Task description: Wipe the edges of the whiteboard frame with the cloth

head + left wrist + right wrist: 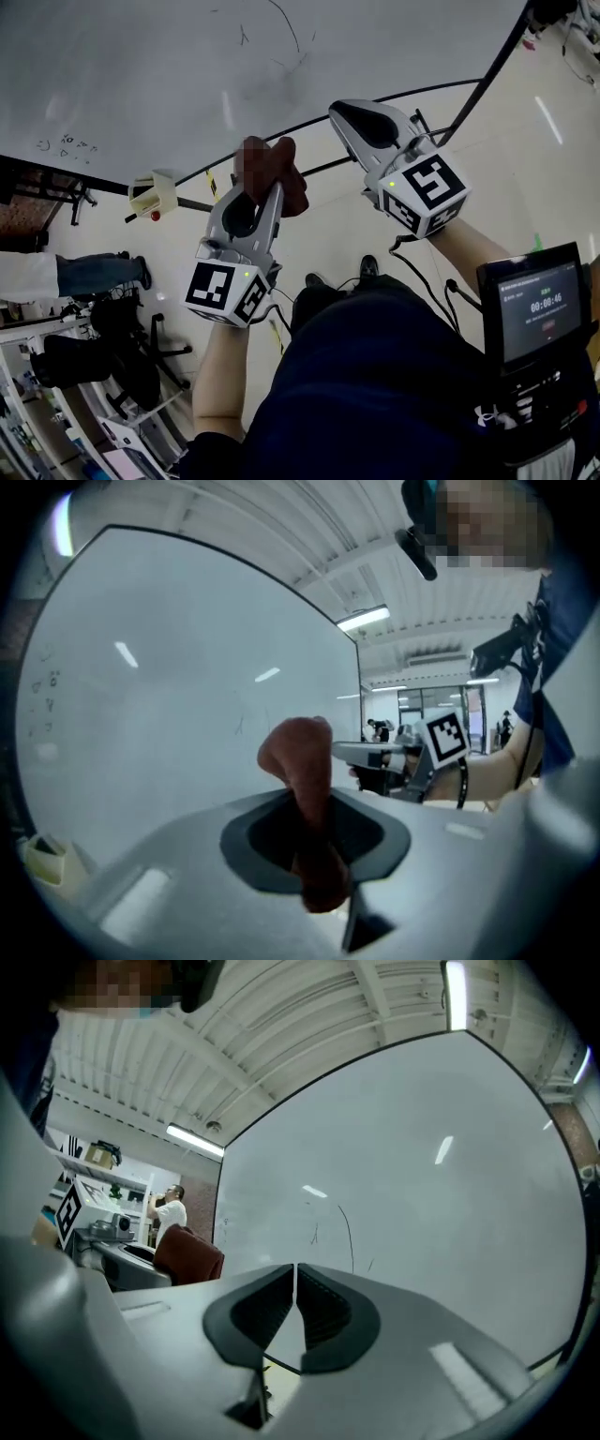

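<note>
The whiteboard [187, 75] fills the upper part of the head view, with its dark frame [56, 171] running along the lower left edge. Below that edge, at far left, a seated person [56, 277] in a white top and jeans is partly in view, with a black chair [117, 352] lower down. A cream-coloured plastic fitting [153, 192] with a red spot sits just below the frame.

Further right, the left gripper [261, 186] points up at the whiteboard. Its jaws are clamped on a reddish-brown cloth [292, 183], which bunches out past the tips. In the left gripper view, the cloth [300, 761] stands up from between the jaws of the left gripper [314, 841], with the whiteboard [187, 686] behind it. I cannot tell whether the cloth touches the board or its frame.

Right of the cloth, the right gripper [349, 117] also points toward the whiteboard, near its lower edge. In the right gripper view, the right gripper [296, 1283] has its jaws pressed together with nothing between them. They face the whiteboard [422, 1194], which bears thin marker strokes [347, 1232].

At far right, below the board, a small screen [539, 305] shows timer digits.
</note>
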Demonstrator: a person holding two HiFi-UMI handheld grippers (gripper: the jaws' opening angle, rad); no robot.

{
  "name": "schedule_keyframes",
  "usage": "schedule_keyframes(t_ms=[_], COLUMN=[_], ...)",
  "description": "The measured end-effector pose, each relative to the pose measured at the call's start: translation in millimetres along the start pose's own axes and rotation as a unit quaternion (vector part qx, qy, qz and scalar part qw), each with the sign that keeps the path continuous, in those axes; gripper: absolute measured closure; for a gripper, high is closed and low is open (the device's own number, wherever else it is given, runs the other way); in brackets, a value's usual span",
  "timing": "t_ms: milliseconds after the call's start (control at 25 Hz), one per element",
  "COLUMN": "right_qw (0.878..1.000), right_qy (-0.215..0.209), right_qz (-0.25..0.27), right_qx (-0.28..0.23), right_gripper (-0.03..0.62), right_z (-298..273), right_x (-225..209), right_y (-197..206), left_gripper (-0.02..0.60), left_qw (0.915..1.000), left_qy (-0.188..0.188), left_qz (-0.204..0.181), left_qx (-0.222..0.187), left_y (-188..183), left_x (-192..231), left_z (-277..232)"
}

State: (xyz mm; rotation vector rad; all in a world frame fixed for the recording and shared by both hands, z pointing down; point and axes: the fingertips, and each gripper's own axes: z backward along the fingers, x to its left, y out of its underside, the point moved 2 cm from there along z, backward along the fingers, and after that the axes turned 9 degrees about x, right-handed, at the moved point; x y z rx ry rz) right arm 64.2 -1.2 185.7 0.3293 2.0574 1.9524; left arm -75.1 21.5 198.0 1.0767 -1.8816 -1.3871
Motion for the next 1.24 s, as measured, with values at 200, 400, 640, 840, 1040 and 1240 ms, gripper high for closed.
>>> schedule_keyframes(t_ms=[200,400,640,840,1040,1240], right_qw=[0.998,0.999,0.998,0.997,0.997,0.997], right_qy=[0.016,0.030,0.041,0.031,0.025,0.021], right_qz=[0.062,0.040,0.019,0.031,0.041,0.044], right_qx=[-0.008,0.018,0.050,0.062,0.062,0.068], right_gripper=[0.576,0.576,0.576,0.576,0.576,0.576], right_z=[25,32,17,-9,-17,-16], right_x=[16,18,20,36,49,56], right_y=[31,54,75,78,74,75], left_gripper=[0.512,0.512,0.512,0.512,0.512,0.512], left_qw=[0.9994,0.9989,0.9966,0.9984,0.9996,0.9987], left_qy=[-0.032,-0.021,-0.032,-0.015,-0.001,0.009], left_qz=[0.016,0.040,0.072,0.052,-0.017,-0.045], left_qx=[-0.006,0.009,0.022,0.018,0.025,0.023], left_y=[19,38,66,77,74,74], left_x=[-11,-10,18,33,27,17], left_z=[-2,1,10,12,17,22])
